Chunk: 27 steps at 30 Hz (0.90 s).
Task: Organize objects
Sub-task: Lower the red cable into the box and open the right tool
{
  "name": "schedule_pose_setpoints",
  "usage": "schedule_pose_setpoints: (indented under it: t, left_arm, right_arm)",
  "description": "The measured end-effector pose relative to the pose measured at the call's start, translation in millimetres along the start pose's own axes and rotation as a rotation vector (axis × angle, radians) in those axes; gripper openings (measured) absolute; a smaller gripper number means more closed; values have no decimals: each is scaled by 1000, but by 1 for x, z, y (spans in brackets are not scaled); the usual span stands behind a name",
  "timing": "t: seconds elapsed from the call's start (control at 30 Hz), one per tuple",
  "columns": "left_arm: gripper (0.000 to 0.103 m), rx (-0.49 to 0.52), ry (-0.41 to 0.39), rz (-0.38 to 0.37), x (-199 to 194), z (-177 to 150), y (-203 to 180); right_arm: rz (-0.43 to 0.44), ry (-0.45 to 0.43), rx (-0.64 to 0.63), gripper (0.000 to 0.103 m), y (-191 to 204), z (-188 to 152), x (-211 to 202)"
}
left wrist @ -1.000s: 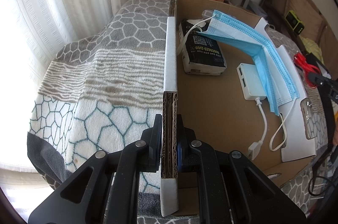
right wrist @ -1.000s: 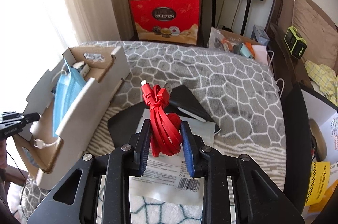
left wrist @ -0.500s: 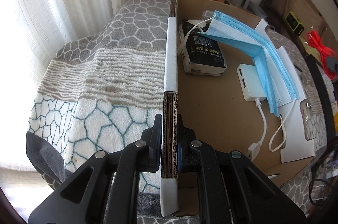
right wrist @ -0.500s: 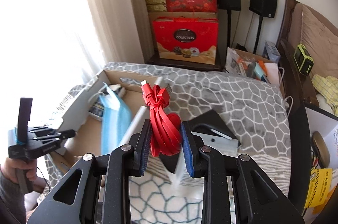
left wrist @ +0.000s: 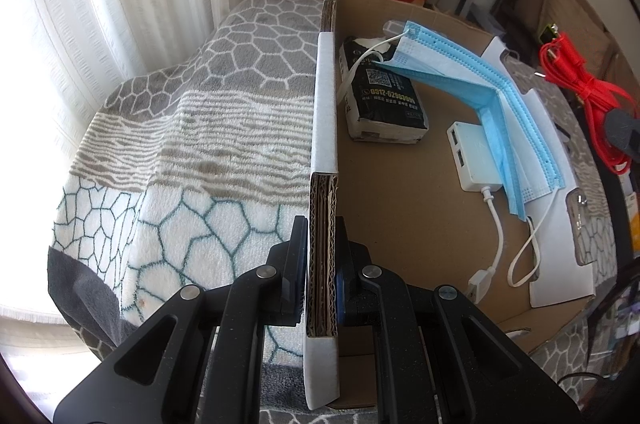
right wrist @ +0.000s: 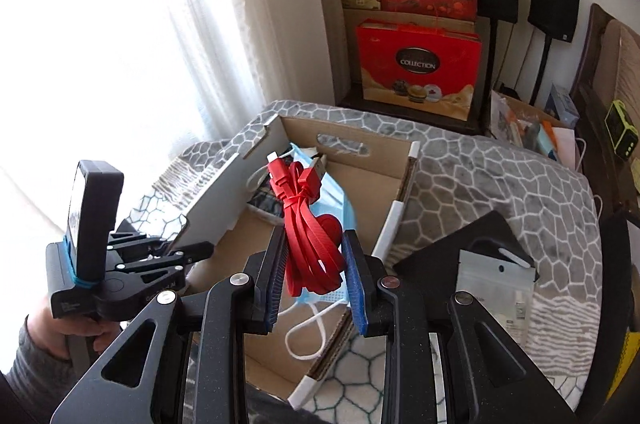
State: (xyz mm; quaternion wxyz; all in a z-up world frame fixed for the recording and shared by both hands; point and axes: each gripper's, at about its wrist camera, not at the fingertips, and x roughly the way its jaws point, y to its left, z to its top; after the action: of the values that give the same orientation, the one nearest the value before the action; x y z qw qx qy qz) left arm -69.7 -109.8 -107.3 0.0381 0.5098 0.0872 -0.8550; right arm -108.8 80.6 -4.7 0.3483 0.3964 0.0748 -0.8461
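A shallow cardboard box (left wrist: pixel 400 224) lies on a patterned blanket. My left gripper (left wrist: pixel 320 248) is shut on the box's left wall (left wrist: pixel 325 111). Inside lie a black tissue pack (left wrist: pixel 384 99), a blue face mask (left wrist: pixel 492 103) and a white USB hub (left wrist: pixel 472 151) with its cable. My right gripper (right wrist: pixel 314 264) is shut on a bundled red cable (right wrist: pixel 308 224) and hangs over the box (right wrist: pixel 360 183). The red cable (left wrist: pixel 580 87) shows at the right edge of the left wrist view. The left gripper (right wrist: pixel 176 256), held by a hand, clamps the box's wall at the left.
The grey and white blanket (left wrist: pixel 192 143) covers the bed. A black pouch (right wrist: pixel 476 244) and a clear packet (right wrist: pixel 496 288) lie right of the box. Red gift boxes (right wrist: pixel 416 67), speakers (right wrist: pixel 552 3) and a curtain stand behind.
My right gripper has carried the red cable leftward and up, from over the black pouch to over the box. The left gripper has kept its hold on the box wall.
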Motion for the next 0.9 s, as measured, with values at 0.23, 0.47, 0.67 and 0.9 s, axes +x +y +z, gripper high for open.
schedule_pose_setpoints:
  t: [0.23,0.47,0.67,0.9]
  left_arm:
    - [10,4,-2,0,0,-1,-3]
    - [10,15,-7,3,-2,-2,-6]
    - [10,25,-12,-2,-5,-3,-12]
    - [10,36,-13,-19,-2,-1,-18]
  right_arm:
    - [58,46,1,27,20,-4,22]
    - [125,113,12,27,35,-11,50]
    - [137,163,29,28,39,-17,70]
    - [156,182,39,33,33,-17,67]
